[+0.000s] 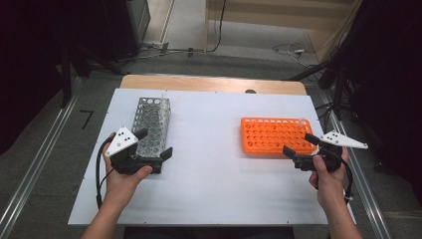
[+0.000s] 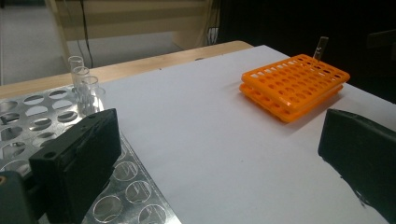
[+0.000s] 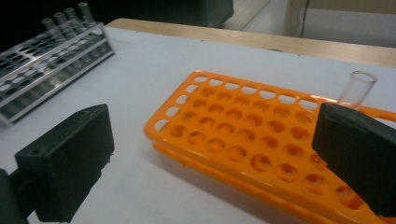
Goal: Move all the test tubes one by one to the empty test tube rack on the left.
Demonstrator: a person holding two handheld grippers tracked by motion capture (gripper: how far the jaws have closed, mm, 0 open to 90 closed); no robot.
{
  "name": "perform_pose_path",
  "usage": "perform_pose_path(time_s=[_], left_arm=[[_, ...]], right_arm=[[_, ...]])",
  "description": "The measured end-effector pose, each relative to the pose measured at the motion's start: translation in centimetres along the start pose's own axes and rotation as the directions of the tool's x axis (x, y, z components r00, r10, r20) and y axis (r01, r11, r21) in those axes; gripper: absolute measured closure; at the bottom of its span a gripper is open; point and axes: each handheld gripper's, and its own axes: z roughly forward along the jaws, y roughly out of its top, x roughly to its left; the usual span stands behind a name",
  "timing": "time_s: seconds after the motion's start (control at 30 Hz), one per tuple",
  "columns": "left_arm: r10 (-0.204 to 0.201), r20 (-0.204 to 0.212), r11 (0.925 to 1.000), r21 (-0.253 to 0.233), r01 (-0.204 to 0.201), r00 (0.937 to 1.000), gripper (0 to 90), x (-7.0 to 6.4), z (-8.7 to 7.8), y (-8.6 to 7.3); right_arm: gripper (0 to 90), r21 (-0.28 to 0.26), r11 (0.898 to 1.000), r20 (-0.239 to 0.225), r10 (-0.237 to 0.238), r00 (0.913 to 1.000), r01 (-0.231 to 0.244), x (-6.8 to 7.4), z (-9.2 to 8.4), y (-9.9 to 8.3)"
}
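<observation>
Both grippers, left gripper [image 1: 154,144] and right gripper [image 1: 297,144], stood wide open, holding nothing. The clear glass test tube [image 3: 356,88] in the orange plastic rack [image 3: 243,135] appeared light, slippery and fragile; a grip just below its rim was advisable.

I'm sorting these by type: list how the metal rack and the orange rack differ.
The metal rack is silver, tall and open-framed; the orange rack is plastic and low. The metal rack holds several clear tubes at its far end; the orange rack holds one. Both rest on the white table.

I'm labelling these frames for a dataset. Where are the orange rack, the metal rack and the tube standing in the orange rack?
orange rack [image 1: 271,134], high view, holed top face.
metal rack [image 1: 152,122], high view, perforated top.
tube [image 3: 357,88], right gripper view, clear wall below its rim.
</observation>
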Motion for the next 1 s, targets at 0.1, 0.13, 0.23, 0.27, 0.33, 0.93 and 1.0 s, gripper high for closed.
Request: perform_pose_path(time_s=[0.1, 0.13, 0.23, 0.27, 0.33, 0.93, 1.0], left_arm=[[-0.002, 0.003, 1.0000, 0.005, 0.002, 1.0000, 0.0, -0.1, 0.1, -0.2], [0.001, 0.008, 1.0000, 0.008, -0.001, 1.0000, 0.0, -0.1, 0.1, -0.2], [0.003, 0.010, 0.9999, 0.017, -0.004, 0.9999, 0.0, -0.1, 0.2, -0.4], [0.003, 0.012, 0.9998, 0.018, -0.003, 0.9999, 0.0, -0.1, 0.3, -0.5], [0.001, 0.016, 0.9998, 0.021, -0.002, 0.9999, 0.0, -0.1, 0.3, -0.6], [-0.005, 0.024, 0.9995, 0.030, 0.004, 0.9997, 0.0, -0.2, 0.5, -0.9], [-0.005, 0.024, 0.9995, 0.031, 0.005, 0.9997, 0.0, -0.2, 0.6, -1.0]], right_arm=[[0.0, 0.012, 1.000, 0.031, 0.021, 0.9993, -0.022, -0.9, 0.7, 0.5], [0.0, 0.015, 0.999, 0.037, 0.028, 0.9989, -0.028, -1.3, 1.0, 0.6], [0.0, 0.021, 0.999, 0.044, 0.043, 0.9981, -0.044, -2.4, 1.9, 0.8], [0.0, 0.024, 0.998, 0.051, 0.050, 0.9975, -0.051, -2.8, 2.3, 0.9], [0.5, 0.025, 0.998, 0.045, 0.064, 0.9969, -0.065, -3.6, 3.0, 0.9], [40.6, 0.077, 0.985, 0.192, 0.136, 0.9719, -0.153, -7.6, 7.1, -0.4], [44.5, 0.078, 0.986, 0.205, 0.127, 0.9705, -0.146, -7.7, 7.2, -0.6]])
